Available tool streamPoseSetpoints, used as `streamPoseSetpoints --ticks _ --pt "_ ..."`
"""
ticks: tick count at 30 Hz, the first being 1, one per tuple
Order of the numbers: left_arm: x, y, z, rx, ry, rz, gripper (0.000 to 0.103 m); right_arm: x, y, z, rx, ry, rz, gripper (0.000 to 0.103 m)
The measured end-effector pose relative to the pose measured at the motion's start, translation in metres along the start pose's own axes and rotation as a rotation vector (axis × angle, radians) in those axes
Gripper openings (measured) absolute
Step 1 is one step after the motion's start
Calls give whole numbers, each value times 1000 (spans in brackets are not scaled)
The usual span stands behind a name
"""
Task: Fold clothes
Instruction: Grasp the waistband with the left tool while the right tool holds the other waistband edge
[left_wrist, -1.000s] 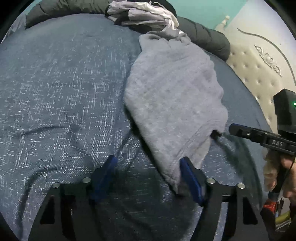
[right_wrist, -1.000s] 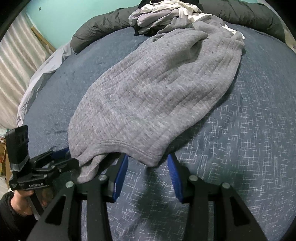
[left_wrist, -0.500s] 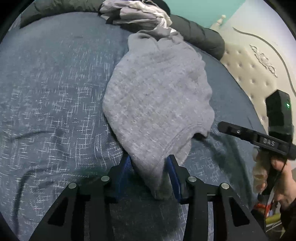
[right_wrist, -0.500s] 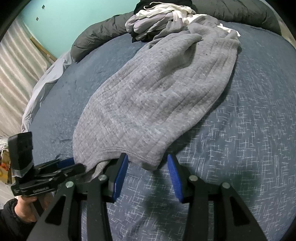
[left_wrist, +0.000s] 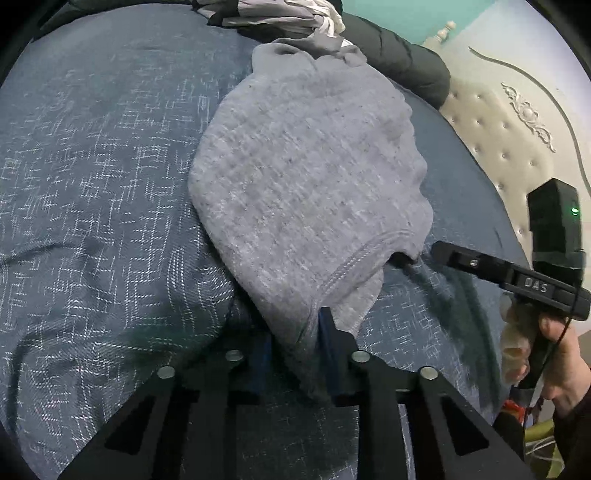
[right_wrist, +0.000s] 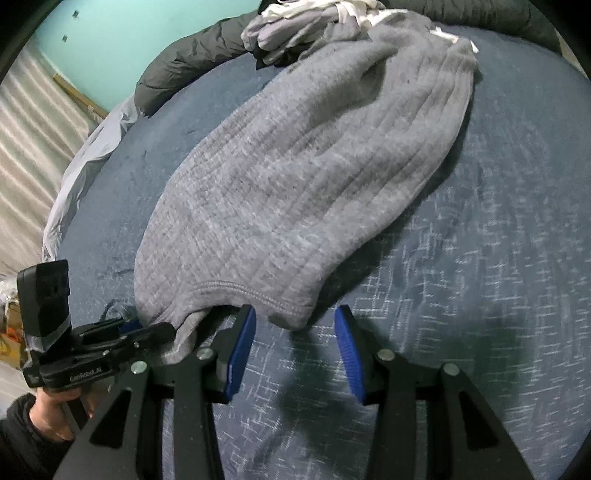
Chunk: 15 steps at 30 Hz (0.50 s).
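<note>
1. Where the grey garment (left_wrist: 306, 192) lies spread on the blue patterned bed cover (left_wrist: 92, 192), its near hem is found at the bed's near side and its far end against a heap of other clothes (right_wrist: 306, 29).
2. The left claw (left_wrist: 295, 343) is seen with its jaws just closed further; a fold of the garment's lower corner is pinched between the blue pads (left_wrist: 327, 332).
3. The right claw (right_wrist: 293, 350) is held spread, its pads (right_wrist: 242, 349) standing either side of bare bed cover just below the hem; no cloth is gripped.
4. A dark padded jacket (left_wrist: 399, 59) is noted along the far edge of the bed, beside a tufted cream headboard (left_wrist: 509, 140).
5. Each claw's handle is held by a hand (left_wrist: 554, 354).
</note>
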<state>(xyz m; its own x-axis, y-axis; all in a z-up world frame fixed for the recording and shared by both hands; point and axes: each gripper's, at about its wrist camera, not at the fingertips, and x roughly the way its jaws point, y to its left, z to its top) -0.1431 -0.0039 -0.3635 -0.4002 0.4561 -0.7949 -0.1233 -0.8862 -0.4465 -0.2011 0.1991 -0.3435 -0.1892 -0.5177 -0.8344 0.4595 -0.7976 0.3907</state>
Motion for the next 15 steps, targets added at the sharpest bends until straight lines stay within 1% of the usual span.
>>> streamPoseSetpoints --ticks 3,4,5,6,7,8,11,15 --pt "-13 -2 2 20 -20 4 20 12 -4 4 36 27 26 45" --pt "-16 -4 2 28 -26 8 20 14 -5 6 42 31 34 42" --pt "-20 -6 3 35 -32 12 20 14 -4 7 39 27 31 22" --pt "-25 -8 5 44 -40 18 19 11 -1 9 31 16 33 12" --pt "-30 -8 11 52 -47 22 19 4 3 11 19 -3 42 11" --pt "-37 -10 16 63 -57 26 18 -3 8 14 7 -23 51 7" --pt "-63 -18 27 111 -91 47 18 -34 26 23 -48 -91 59 6" --pt "-100 -34 49 158 -142 68 17 -97 54 42 -114 -195 59 6"
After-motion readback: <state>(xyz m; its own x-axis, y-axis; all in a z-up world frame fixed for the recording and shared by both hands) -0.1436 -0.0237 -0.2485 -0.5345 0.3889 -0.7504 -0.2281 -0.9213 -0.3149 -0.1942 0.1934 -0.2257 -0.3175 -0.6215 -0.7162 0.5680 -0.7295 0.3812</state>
